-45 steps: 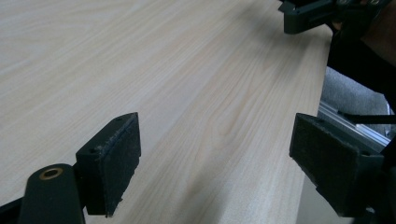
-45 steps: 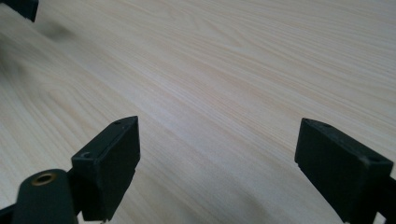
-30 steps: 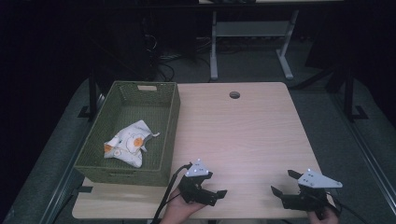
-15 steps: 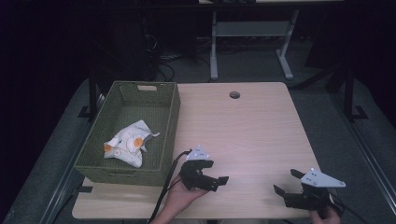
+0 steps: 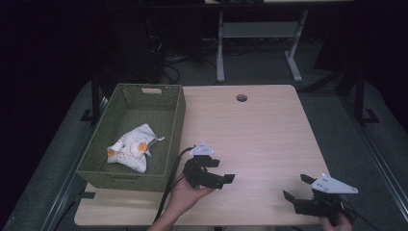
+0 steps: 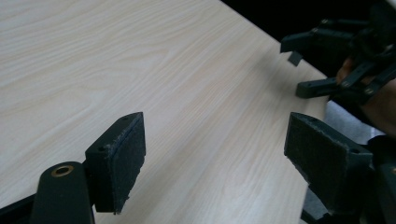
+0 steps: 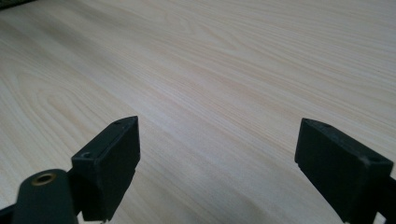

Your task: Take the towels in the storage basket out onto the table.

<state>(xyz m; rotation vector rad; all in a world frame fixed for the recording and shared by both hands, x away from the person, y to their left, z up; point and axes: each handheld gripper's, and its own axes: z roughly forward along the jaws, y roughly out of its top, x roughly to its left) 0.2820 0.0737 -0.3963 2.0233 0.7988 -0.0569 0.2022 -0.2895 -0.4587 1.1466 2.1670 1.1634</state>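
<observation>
left gripper [image 5: 222, 176] forward; egg-print cloth [image 5: 130, 150] crumpled

Dim lab: bare desk [image 5: 269, 130], floor cables [image 5: 163, 57].

basket [image 5: 173, 115] at table's [image 5: 269, 130] left; cloth [image 5: 131, 150] inside; left gripper [image 5: 222, 177] beside basket; right gripper [image 5: 297, 187] far right.
</observation>
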